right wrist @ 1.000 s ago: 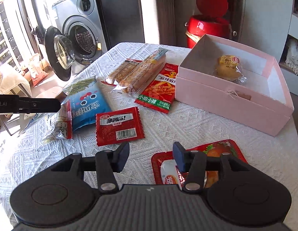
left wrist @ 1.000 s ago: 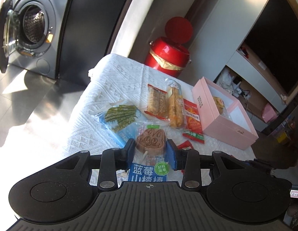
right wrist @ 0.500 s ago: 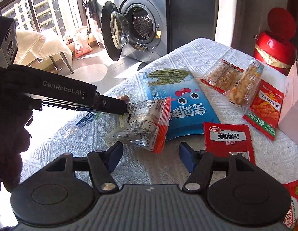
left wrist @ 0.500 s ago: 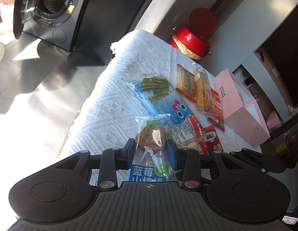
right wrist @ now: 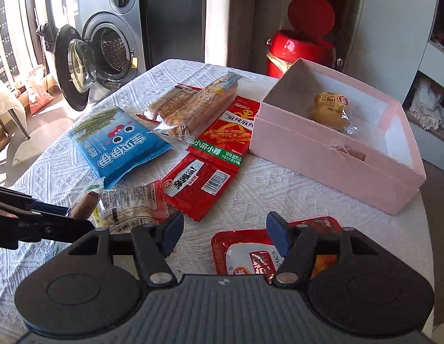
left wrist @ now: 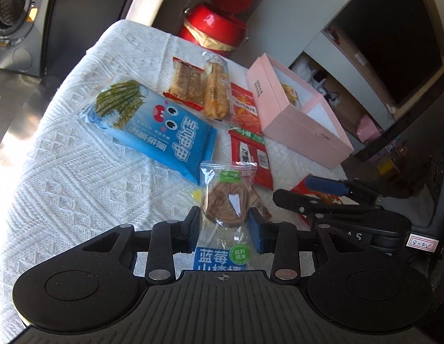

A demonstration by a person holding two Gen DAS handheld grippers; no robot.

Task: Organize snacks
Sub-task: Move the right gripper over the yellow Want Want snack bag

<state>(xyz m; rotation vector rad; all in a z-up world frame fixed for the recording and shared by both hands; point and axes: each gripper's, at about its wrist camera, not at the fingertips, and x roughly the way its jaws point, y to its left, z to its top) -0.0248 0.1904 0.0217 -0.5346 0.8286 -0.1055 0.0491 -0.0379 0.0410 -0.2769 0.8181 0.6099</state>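
Left wrist view: our left gripper (left wrist: 224, 229) is clamped on the clear-wrapped lollipop snack (left wrist: 226, 200), held just above the white tablecloth (left wrist: 78, 177), near the blue seaweed bag (left wrist: 156, 132).

Right wrist view: our right gripper (right wrist: 224, 233) hangs wide apart, holding nothing, over the cloth; the pink box (right wrist: 336, 154) sits ahead-right with one yellow snack (right wrist: 330, 109) inside.

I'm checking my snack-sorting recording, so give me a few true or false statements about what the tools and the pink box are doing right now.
1. The left tool is shut on the lollipop packet. True.
2. The right tool grips a red packet. False: it is open and holds nothing.
3. The pink box is empty. False: a yellow wrapped snack lies inside.
4. The blue seaweed bag lies on the table. True.
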